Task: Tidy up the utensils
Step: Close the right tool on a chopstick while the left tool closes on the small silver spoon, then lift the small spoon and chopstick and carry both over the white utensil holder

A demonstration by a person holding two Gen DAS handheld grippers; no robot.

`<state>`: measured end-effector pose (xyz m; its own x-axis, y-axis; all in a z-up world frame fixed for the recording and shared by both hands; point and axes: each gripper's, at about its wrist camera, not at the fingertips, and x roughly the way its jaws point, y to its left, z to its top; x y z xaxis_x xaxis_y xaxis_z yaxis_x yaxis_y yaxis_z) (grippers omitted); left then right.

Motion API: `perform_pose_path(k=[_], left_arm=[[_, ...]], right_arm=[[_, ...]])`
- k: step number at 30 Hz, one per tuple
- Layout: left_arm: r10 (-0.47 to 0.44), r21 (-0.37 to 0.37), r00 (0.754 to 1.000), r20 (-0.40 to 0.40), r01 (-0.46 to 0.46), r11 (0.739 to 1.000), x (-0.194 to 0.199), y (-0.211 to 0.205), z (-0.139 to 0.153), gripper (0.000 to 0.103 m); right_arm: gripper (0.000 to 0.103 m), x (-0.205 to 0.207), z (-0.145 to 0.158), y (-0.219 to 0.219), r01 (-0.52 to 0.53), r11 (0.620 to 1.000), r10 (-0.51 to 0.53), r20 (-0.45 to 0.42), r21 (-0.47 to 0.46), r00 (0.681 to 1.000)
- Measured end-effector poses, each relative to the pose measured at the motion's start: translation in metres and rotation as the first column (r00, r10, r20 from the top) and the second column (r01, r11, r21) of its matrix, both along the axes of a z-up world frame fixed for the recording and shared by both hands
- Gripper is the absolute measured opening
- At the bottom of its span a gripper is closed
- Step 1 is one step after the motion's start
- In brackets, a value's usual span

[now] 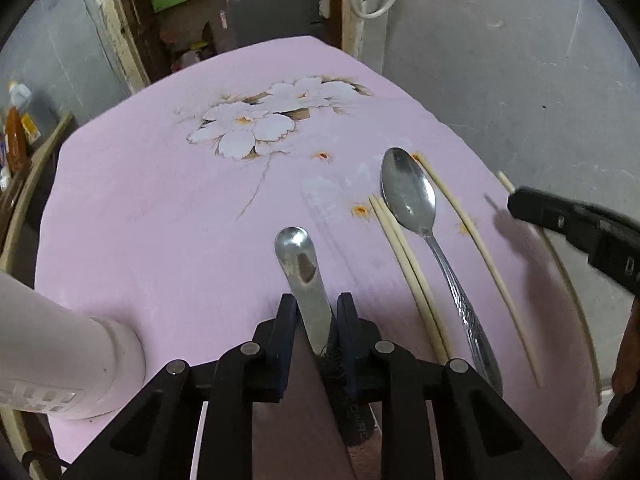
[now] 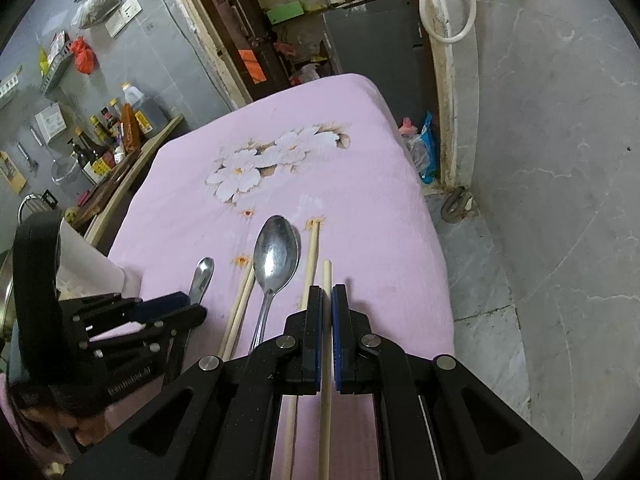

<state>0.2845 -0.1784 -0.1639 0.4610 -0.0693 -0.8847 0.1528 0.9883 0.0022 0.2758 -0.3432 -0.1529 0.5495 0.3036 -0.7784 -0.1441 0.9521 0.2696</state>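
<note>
My left gripper [image 1: 314, 310] is shut on the handle of a small flat metal spoon [image 1: 298, 258], held just above the pink flowered cloth [image 1: 160, 200]. It also shows in the right wrist view [image 2: 202, 276]. My right gripper [image 2: 327, 294] is shut on a pale chopstick [image 2: 327, 276] at the cloth's right side; that gripper shows in the left wrist view [image 1: 516, 202]. A large metal spoon [image 1: 408, 196] lies between a pair of chopsticks [image 1: 404, 252] and a single chopstick [image 1: 476, 240]. They also show in the right wrist view: large spoon [image 2: 276, 256], pair [image 2: 240, 304], single [image 2: 310, 256].
A white cylindrical holder [image 1: 60, 344] stands at the cloth's near left corner. A wooden shelf with sauce bottles [image 2: 116, 128] runs along the left. The cloth's right edge [image 2: 436, 240] drops to a grey tiled floor [image 2: 540, 200]. A doorway is beyond the far edge.
</note>
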Motion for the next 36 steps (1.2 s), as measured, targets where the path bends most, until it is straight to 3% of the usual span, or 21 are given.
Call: perform_pose_path(k=[6,9,16,24,36], left_arm=[[0.044,-0.056,0.999,-0.027,-0.046,0.997,0.005,0.005,0.002,0.014],[0.060,-0.145,0.998,0.027,-0.055,0.988,-0.008,0.012,0.014,0.015],[0.079,-0.190,0.986,0.149,-0.050,0.981,-0.034,0.023,0.045,0.015],[0.173,-0.271,0.945,0.279,-0.095,0.958,-0.057,0.048,0.084,0.015],[0.272,-0.291,0.858,0.436,-0.151,0.945,-0.079,0.095,0.150,0.015]], right_arm=[[0.004,-0.006,0.003,0.003,-0.019,1.000,0.019,0.019,0.019,1.000],[0.004,-0.011,0.014,-0.001,-0.022,0.999,0.020,0.057,0.030,0.998],[0.004,-0.027,0.044,-0.012,-0.006,0.987,-0.018,0.142,0.161,0.990],[0.004,-0.033,0.074,0.001,-0.026,0.955,-0.048,0.238,0.296,0.970],[0.004,-0.035,0.147,0.080,-0.206,0.953,0.091,0.444,0.220,0.892]])
